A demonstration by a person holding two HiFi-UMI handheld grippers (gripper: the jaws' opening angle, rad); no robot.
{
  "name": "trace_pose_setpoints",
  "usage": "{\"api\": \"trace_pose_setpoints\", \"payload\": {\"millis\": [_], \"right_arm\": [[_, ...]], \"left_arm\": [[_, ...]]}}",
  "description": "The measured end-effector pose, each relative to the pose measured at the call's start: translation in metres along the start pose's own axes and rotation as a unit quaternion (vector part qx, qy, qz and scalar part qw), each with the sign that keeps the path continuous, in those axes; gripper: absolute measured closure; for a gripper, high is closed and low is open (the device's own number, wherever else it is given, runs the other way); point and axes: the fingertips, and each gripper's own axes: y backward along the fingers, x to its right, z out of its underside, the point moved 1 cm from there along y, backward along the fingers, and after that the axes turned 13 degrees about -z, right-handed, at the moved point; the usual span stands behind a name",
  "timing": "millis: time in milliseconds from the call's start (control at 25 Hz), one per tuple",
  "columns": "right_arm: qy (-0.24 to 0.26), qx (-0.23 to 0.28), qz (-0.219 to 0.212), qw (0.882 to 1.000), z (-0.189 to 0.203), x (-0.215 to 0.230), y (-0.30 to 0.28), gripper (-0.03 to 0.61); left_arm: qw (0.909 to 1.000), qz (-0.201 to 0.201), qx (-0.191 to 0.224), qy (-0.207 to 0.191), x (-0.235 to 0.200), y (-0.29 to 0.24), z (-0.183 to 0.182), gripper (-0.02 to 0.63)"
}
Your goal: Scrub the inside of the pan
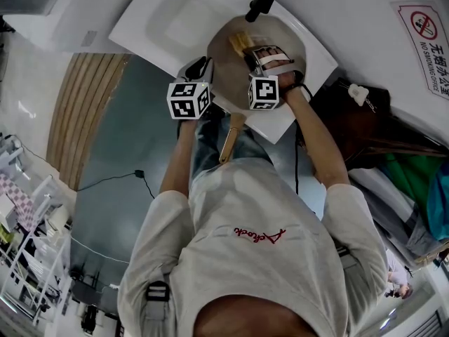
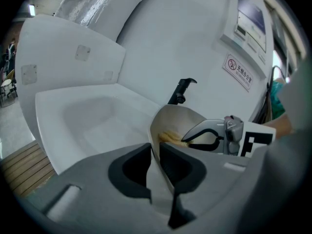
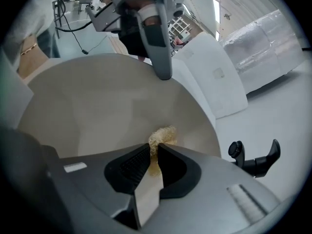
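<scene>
A beige pan [image 1: 226, 56] with a black handle [image 1: 264, 0] is held tilted over a white basin [image 1: 168, 20]. My left gripper [image 1: 199, 69] is shut on the pan's near rim; in the left gripper view the thin pan wall [image 2: 178, 118] runs between the jaws of the left gripper [image 2: 155, 156]. My right gripper [image 3: 155, 156] is shut on the flat wooden handle [image 3: 147, 194] of a brush. Its yellowish bristles [image 3: 162, 135] press on the pan's inner surface [image 3: 97, 111]. The bristles [image 2: 170, 137] also show in the left gripper view, beside the right gripper [image 2: 214, 135].
The basin [image 2: 87, 121] stands against a white wall with a no-smoking sign [image 1: 426, 41]. Dark bags and cloths [image 1: 379, 135] lie to the right. A wooden slat floor strip [image 1: 77, 111] and a cable [image 1: 126, 177] are at the left, below.
</scene>
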Motion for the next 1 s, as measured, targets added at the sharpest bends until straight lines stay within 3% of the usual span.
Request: {"api": "trace_pose_setpoints", "payload": {"millis": [680,1000], "right_arm": [[0.028,0.002,-0.071,0.997,-0.012,-0.055,0.003,0.523],[0.031,0.009,-0.049,0.998,-0.019,-0.053,0.017,0.523]], "left_arm": [[1.0,-0.005,0.0,0.005,-0.001,-0.001,0.001,0.558],[1.0,-0.008,0.001,0.006,-0.001,-0.001,0.001,0.558]]}}
